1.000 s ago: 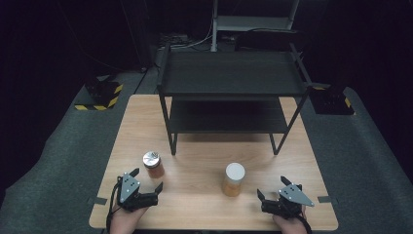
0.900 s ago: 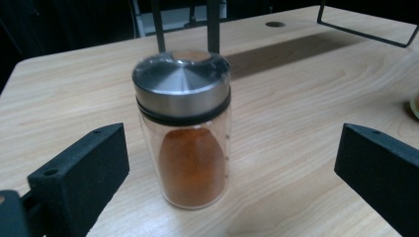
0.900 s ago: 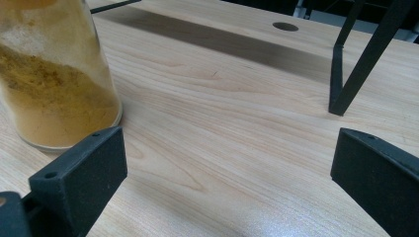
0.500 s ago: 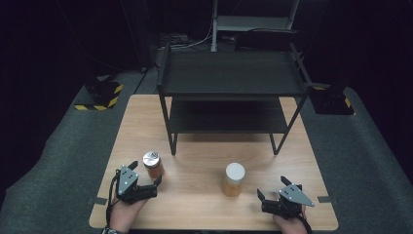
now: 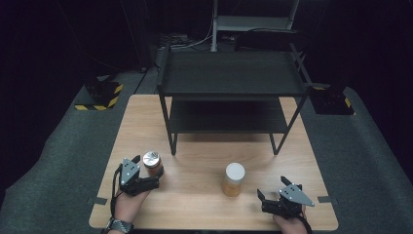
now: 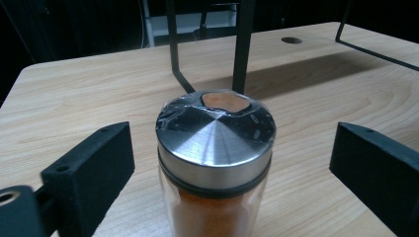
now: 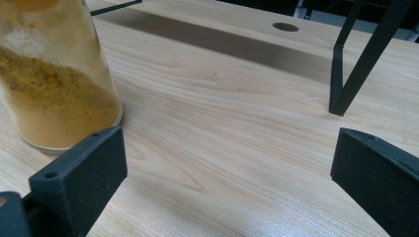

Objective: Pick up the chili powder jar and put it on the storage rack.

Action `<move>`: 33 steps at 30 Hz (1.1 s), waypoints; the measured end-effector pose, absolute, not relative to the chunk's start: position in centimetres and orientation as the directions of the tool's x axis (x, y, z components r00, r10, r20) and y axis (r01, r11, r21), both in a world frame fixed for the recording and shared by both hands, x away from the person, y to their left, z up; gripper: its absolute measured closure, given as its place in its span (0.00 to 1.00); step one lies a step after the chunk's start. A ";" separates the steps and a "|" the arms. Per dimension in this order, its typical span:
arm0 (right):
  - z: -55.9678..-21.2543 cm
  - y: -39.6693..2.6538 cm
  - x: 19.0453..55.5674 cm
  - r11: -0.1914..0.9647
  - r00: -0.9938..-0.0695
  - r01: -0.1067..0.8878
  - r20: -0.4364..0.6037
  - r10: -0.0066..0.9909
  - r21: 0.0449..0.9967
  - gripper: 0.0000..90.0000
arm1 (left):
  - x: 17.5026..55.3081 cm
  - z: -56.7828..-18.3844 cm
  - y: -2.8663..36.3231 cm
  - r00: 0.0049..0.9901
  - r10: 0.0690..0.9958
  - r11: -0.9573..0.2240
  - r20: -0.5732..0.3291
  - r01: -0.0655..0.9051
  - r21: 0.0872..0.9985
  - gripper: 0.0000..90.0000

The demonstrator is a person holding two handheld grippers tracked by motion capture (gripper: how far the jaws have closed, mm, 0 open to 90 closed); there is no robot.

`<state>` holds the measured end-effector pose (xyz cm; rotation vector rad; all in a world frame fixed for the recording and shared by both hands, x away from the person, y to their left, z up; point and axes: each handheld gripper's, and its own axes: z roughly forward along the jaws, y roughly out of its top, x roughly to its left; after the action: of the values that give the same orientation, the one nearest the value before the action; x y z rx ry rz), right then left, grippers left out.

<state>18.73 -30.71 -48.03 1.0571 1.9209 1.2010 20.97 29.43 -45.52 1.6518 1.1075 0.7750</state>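
A glass jar of orange spice with a silver lid (image 5: 152,161) (image 6: 215,163) stands upright on the wooden table (image 5: 204,151), near its front left. My left gripper (image 5: 147,168) (image 6: 232,163) is around it, one black jaw on each side with a gap to the glass. The jaws have just been closing and stand open. A second jar with a white lid (image 5: 234,179) and yellow powder (image 7: 54,84) stands front centre. My right gripper (image 5: 272,187) (image 7: 230,163) rests open at the front right, the jar to the left beyond its jaws, nothing between them.
A black two-tier wire rack (image 5: 231,87) takes up the back half of the table; its front legs (image 6: 242,44) (image 7: 341,79) come down just behind the jars. A round hole (image 7: 285,26) sits in the tabletop. Grey carpet surrounds the table.
My left gripper has slid forward and right to the silver-lidded jar, which now stands between its jaws. The right gripper and the white-lidded jar have kept still.
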 end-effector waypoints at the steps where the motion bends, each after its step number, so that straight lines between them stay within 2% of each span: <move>1: -48.0 -30.7 18.7 0.263 -0.479 0.297 -0.095 0.873 0.918 0.00 | 21.1 -45.6 29.4 0.385 0.923 -0.123 -0.006 0.309 0.943 0.09; 8: -47.7 -30.0 18.7 0.289 -0.454 0.313 -0.124 0.882 0.905 0.00 | 21.5 -46.0 29.3 0.386 0.923 -0.120 -0.007 0.305 0.945 0.16; 18: -47.4 -29.7 18.8 0.304 -0.445 0.335 -0.135 0.885 0.892 0.00 | 22.0 -46.1 29.1 0.374 0.927 -0.107 -0.014 0.301 0.948 0.19; 29: -47.5 -30.0 18.8 0.290 -0.446 0.334 -0.120 0.887 0.897 0.00 | 22.0 -46.5 29.0 0.357 0.934 -0.097 -0.010 0.280 0.955 0.38; 33: -47.5 -30.0 18.8 0.291 -0.447 0.333 -0.121 0.886 0.897 0.00 | 21.8 -46.6 29.0 0.353 0.936 -0.090 -0.015 0.279 0.956 0.39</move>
<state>18.75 -29.97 -47.48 1.0880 1.9299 1.1218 21.84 29.00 -46.56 1.5982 1.1182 0.8089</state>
